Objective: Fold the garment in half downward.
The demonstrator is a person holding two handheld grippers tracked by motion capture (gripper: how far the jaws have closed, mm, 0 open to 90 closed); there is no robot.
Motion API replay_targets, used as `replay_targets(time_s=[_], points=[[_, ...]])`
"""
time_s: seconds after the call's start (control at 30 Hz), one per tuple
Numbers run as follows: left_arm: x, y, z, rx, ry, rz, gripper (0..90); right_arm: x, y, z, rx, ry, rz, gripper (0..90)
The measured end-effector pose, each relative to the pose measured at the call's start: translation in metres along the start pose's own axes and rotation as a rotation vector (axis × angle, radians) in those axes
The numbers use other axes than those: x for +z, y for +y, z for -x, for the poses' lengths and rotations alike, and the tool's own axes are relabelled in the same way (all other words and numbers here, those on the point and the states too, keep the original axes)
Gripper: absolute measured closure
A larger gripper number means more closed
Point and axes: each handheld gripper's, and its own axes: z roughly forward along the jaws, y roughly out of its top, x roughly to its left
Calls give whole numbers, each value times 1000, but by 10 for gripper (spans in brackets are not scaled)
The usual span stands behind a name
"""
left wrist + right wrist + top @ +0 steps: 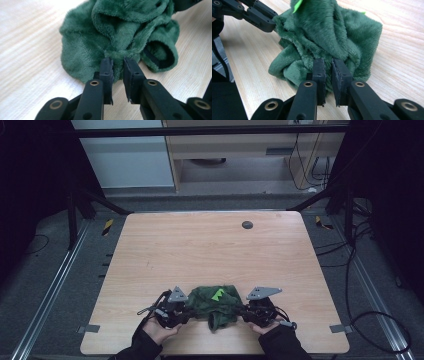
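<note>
Your left gripper point(117, 62) has its jaws a small way apart, tips just at a fold of the green fuzzy cloth point(216, 302), not squeezing it. Your right gripper point(329, 63) is the same. The cloth sits bunched between them near your edge of the table point(200, 245).
</note>
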Motion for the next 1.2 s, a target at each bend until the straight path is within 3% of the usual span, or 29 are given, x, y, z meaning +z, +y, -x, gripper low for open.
replay_targets(time_s=[0.3, 0.5, 0.67, 0.77, 0.87, 1.2], points=[[-18, 5, -7, -16, 29, 54, 765, -16, 7, 5, 13, -19, 57, 791], [-29, 12, -20, -49, 64, 93, 816, -23, 15, 11, 18, -40, 89, 808], [-31, 19, -28, -50, 89, 111, 877, -21, 25, 18, 20, -62, 102, 867], [-28, 24, -31, -37, 112, 112, 890, -17, 29, 21, 23, -75, 104, 893], [-18, 30, -35, -52, 121, 114, 894, -11, 32, 25, 24, -84, 96, 898], [8, 48, -35, -44, 99, 102, 896, 9, 46, 29, 25, -74, 90, 900]])
